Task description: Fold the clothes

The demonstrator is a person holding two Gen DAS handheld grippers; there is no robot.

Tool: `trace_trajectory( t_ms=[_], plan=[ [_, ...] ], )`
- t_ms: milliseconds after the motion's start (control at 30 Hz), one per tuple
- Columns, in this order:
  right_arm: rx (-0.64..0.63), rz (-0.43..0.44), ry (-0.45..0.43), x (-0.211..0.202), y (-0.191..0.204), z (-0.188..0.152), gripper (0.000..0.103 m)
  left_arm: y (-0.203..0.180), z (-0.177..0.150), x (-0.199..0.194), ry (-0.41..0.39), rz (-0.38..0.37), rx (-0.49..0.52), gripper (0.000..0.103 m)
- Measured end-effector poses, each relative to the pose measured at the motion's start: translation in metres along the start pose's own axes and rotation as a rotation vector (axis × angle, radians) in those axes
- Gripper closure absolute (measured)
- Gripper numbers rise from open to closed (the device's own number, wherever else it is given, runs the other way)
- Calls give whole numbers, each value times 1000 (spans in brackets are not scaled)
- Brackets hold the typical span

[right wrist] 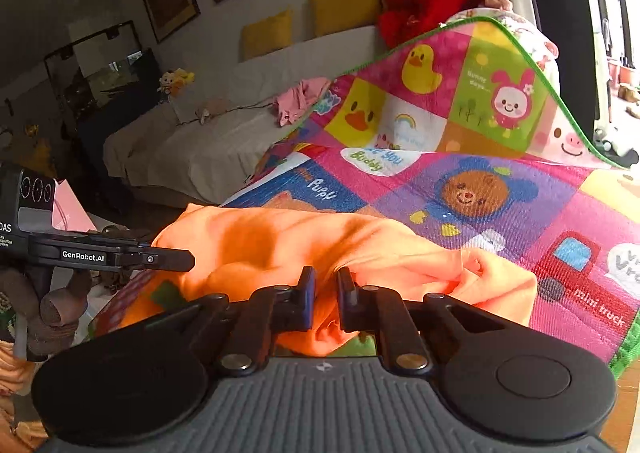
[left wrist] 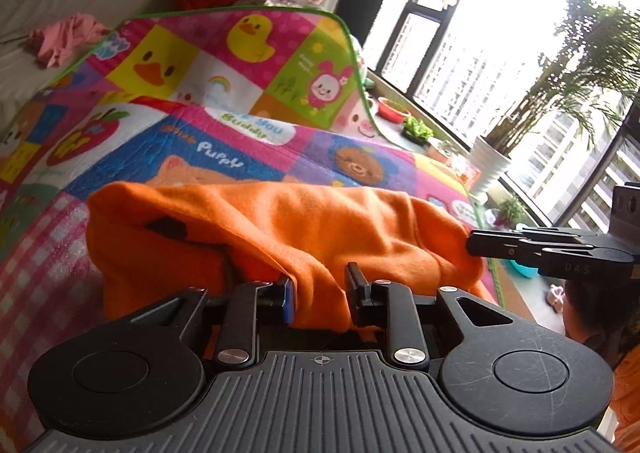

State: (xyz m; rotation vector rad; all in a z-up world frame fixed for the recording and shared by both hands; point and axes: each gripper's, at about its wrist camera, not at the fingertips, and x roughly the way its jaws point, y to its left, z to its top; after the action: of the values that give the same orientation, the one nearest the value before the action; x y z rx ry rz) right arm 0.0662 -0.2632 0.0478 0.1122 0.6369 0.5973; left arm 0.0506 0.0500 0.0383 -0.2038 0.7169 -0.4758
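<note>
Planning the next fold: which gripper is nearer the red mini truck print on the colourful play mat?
Right. The right gripper, clamping the orange garment, sits just left of the red truck print; the left gripper lies farther left.

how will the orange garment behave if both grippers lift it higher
Probably floppy: the orange garment already sags and wrinkles between the left gripper and right gripper. Likely light, since thin folds bunch easily at the fingers. It may drag across the play mat rather than slide cleanly.
</note>
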Motion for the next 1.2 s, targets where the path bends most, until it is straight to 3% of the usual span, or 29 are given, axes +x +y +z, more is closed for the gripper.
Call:
trace_trajectory(
  t_ms=[167,233,267,300,367,433,467,533,567,600,733,900,1100,1200],
  plan=[
    [21,-17,16,-8,5,-17,92,6,-14,8,40,34,-31,75],
    [54,-26,6,-8,-1,-19,90,13,-17,12,50,36,-67,69],
    [72,-30,0,-7,-4,-19,78,17,-18,14,51,29,-91,64],
    [86,-33,-7,-4,-8,-18,59,22,-18,16,51,22,-115,56],
    [108,-38,-22,6,-14,-16,51,28,-17,19,48,11,-150,47],
    [141,-18,-13,22,-20,-15,51,27,-12,21,39,6,-161,48],
    [158,-7,-10,31,-22,-16,52,27,-9,22,35,3,-166,50],
    [151,5,-5,46,-18,-13,74,27,-4,23,26,-2,-177,67],
    [137,9,-11,48,-13,-10,92,22,0,19,13,-8,-157,74],
    [123,15,-20,47,-8,-6,95,15,3,11,-10,-13,-123,74],
    [28,39,-114,7,15,7,95,-10,8,-26,-85,-35,-32,77],
    [-21,50,-133,-45,29,-6,95,-26,-16,-45,-57,-55,18,77],
    [25,21,85,-27,19,-68,95,-18,-61,-11,128,12,4,77],
    [9,10,149,-17,19,-90,95,-17,-67,-7,145,23,10,75]
  ],
)
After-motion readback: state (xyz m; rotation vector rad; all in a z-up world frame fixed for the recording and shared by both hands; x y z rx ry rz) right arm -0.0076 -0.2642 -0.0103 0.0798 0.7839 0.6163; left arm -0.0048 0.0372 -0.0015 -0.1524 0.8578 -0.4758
